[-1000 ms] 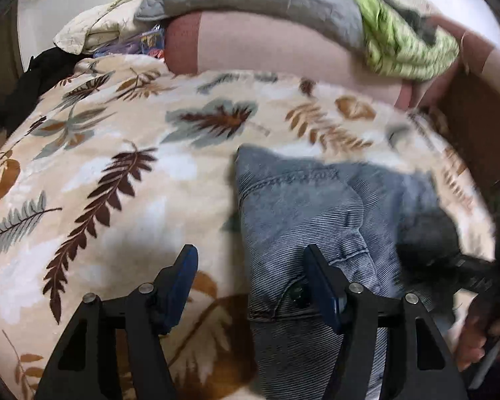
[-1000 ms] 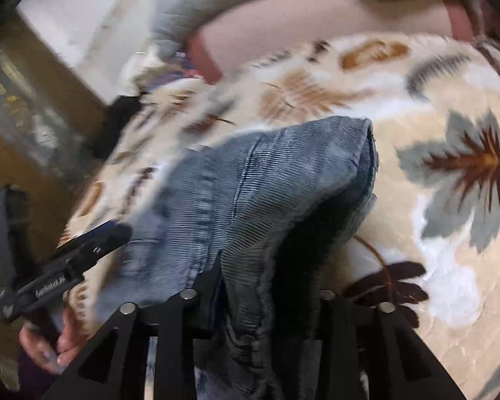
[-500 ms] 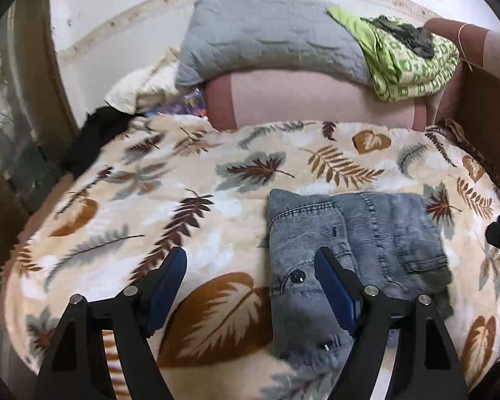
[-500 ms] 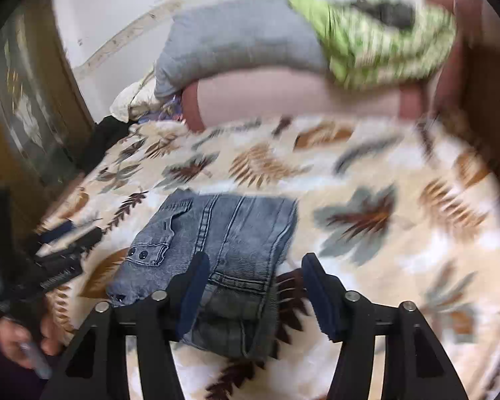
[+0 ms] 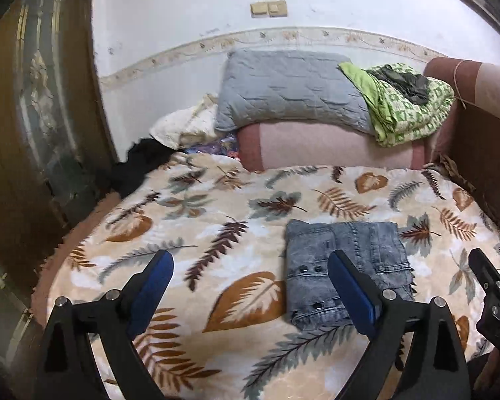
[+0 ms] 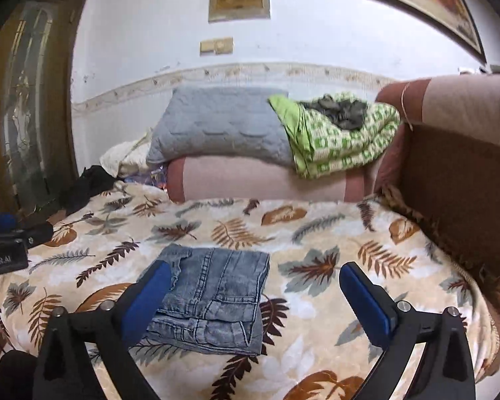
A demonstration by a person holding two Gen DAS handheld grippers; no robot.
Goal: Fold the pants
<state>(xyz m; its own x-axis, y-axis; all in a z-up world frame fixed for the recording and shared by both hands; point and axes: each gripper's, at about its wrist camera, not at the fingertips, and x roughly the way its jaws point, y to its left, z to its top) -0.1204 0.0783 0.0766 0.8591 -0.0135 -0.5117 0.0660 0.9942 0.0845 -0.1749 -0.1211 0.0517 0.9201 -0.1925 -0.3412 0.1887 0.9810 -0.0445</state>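
The grey-blue denim pants (image 5: 343, 266) lie folded into a compact rectangle on the leaf-patterned blanket (image 5: 216, 233). They also show in the right wrist view (image 6: 213, 296). My left gripper (image 5: 250, 280) is open and empty, held above the blanket with its right finger over the pants. My right gripper (image 6: 255, 291) is open and empty, raised above the bed, its left finger over the pants' left edge. The right gripper's body shows at the right edge of the left wrist view (image 5: 493, 296). The left gripper shows at the left edge of the right wrist view (image 6: 6, 243).
At the head of the bed a grey quilted pillow (image 5: 290, 90) and a green patterned blanket (image 5: 406, 103) rest on a pink bolster (image 5: 330, 146). A dark garment (image 5: 140, 163) lies at the far left corner. A wooden door (image 5: 33, 116) stands left, brown upholstery (image 6: 456, 173) right.
My right gripper let go of the pants and opened. Both grippers pulled back and up from the bed, so the folded pants now lie free on the blanket.
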